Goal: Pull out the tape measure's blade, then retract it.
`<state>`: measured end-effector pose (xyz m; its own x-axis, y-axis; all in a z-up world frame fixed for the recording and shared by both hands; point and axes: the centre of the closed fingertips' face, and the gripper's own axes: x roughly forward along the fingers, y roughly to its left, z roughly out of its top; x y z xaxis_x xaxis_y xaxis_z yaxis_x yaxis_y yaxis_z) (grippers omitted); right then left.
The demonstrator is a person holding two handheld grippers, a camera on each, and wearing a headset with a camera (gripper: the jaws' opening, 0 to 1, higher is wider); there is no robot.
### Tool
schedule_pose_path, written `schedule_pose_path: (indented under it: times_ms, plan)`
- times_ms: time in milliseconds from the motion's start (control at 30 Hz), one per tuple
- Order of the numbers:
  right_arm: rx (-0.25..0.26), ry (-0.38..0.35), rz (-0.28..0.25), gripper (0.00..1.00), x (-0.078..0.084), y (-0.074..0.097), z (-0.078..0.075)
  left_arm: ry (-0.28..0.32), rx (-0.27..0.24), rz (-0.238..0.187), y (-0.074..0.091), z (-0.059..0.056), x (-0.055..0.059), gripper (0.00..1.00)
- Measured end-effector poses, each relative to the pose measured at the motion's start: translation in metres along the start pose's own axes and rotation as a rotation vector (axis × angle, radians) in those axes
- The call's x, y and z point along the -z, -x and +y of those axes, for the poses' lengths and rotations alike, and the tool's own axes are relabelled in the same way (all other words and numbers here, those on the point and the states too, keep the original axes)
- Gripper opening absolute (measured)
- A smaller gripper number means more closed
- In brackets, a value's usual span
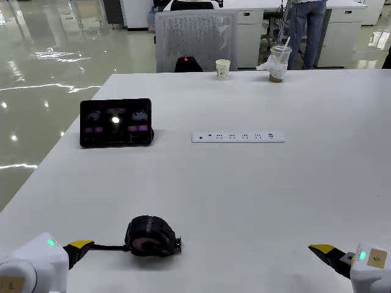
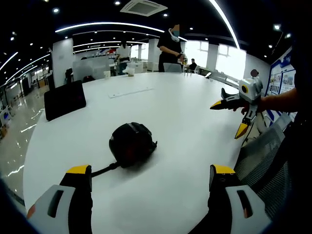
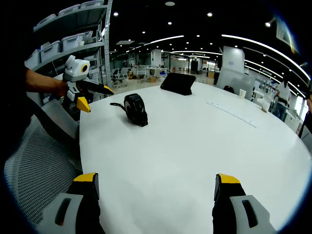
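Jaws gape empty on left gripper (image 2: 150,171) and right gripper (image 3: 157,179); detail on the dark tape measure (image 2: 131,144) is unreadable.

Bright, even light fell on the white table (image 1: 256,195), with hardly a shadow anywhere, just a faint soft one under the tape measure (image 1: 151,236). Glare streaked the glossy floor (image 1: 43,67) at the upper left of the head view. Both gripper views bent hard at the edges. Light strips (image 2: 122,23) curved overhead, windows (image 2: 229,61) were blown out white, the distance went soft and the foreground stayed sharp.
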<state>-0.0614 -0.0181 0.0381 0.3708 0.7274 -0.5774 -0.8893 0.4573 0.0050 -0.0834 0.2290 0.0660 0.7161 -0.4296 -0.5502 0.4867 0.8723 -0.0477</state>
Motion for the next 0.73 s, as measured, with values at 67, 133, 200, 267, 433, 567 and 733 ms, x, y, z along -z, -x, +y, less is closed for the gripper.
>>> schedule_pose_path:
  times_ms: [67, 133, 200, 267, 433, 567, 733]
  plan:
    - [0.002, 0.001, 0.001, 0.99, 0.0, 0.0001, -0.0004, -0.005, 0.001, -0.001, -0.0001, -0.0006, -0.0011, 0.99]
    - [0.003, -0.001, 0.002, 0.99, 0.0002, 0.0002, -0.0005, -0.004, 0.006, -0.004, -0.0002, -0.0009, -0.0018, 0.99]
    - [0.004, -0.001, 0.002, 0.99, 0.0001, 0.0003, -0.0008, -0.004, 0.008, 0.0, -0.0003, -0.0005, -0.0009, 0.99]
    - [0.004, -0.002, 0.003, 0.99, 0.0004, 0.0004, -0.0006, -0.01, 0.013, 0.001, 0.0, -0.0006, -0.0008, 0.99]
    - [0.005, -0.004, 0.009, 0.99, 0.0032, 0.0007, -0.0012, -0.019, 0.014, 0.002, 0.0007, -0.0003, -0.001, 0.99]
    - [0.005, -0.004, 0.013, 0.99, 0.0043, 0.001, -0.0018, -0.012, 0.014, 0.003, 0.0008, 0.0013, -0.0013, 0.99]
    - [0.005, -0.004, 0.011, 0.99, 0.0035, 0.0013, -0.0022, -0.018, 0.015, 0.001, 0.0016, 0.0012, -0.0025, 0.99]
